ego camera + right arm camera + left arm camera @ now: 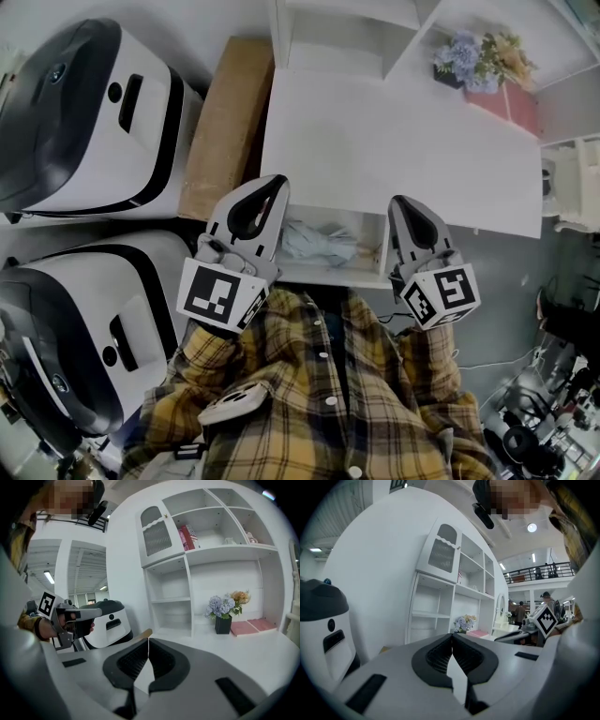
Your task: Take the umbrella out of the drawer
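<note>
The drawer (330, 274) stood open under the front edge of the white desktop (394, 141). The umbrella (317, 242), a pale crumpled bundle as far as I could make out, lay inside it, left of the middle. My left gripper (270, 183) hung over the drawer's left end and my right gripper (401, 201) over its right end. Both had their jaws pressed together on nothing, and the room between them above the umbrella was open. I counted one drawer, one umbrella, two grippers, two white-and-black machines (89, 112) at the left, one brown board (225, 122) beside the desk and one pot of flowers (469, 58). White shelves (173, 602) rose behind the bare top.
</note>
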Demonstrator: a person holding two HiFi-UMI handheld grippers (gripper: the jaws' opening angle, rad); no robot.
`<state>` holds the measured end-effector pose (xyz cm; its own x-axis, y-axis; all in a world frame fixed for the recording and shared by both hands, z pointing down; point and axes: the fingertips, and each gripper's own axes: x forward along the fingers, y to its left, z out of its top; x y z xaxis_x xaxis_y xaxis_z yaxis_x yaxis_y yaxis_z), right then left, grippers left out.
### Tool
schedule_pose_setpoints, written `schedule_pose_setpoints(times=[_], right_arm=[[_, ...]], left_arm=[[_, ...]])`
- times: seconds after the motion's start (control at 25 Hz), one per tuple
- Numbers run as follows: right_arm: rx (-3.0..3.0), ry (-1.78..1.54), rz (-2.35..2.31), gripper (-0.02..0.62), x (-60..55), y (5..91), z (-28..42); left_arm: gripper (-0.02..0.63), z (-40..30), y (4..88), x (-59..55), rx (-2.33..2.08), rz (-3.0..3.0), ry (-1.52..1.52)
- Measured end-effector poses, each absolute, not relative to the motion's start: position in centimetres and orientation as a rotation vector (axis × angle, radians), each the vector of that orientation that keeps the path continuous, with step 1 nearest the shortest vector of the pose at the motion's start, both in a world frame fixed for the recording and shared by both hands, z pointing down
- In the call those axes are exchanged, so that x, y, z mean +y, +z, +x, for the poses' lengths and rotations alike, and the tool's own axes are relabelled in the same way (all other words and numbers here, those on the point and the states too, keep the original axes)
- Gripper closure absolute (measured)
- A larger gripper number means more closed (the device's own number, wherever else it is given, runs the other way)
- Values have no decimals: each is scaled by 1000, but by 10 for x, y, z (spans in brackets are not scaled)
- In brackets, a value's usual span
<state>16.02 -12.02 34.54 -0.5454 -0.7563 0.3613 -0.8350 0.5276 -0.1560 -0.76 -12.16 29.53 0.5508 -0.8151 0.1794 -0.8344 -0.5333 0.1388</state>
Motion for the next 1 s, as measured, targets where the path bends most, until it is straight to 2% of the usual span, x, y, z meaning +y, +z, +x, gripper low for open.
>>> schedule_pose_setpoints(times=[0.32, 1.0], right_arm=[[-2510, 536, 1246, 577, -112, 375, 142], [-2337, 672, 984, 577, -75, 495, 115]], left_arm=[[586, -18, 317, -117, -1387, 2544, 169], [586, -19, 368, -95, -1332, 2489, 205]])
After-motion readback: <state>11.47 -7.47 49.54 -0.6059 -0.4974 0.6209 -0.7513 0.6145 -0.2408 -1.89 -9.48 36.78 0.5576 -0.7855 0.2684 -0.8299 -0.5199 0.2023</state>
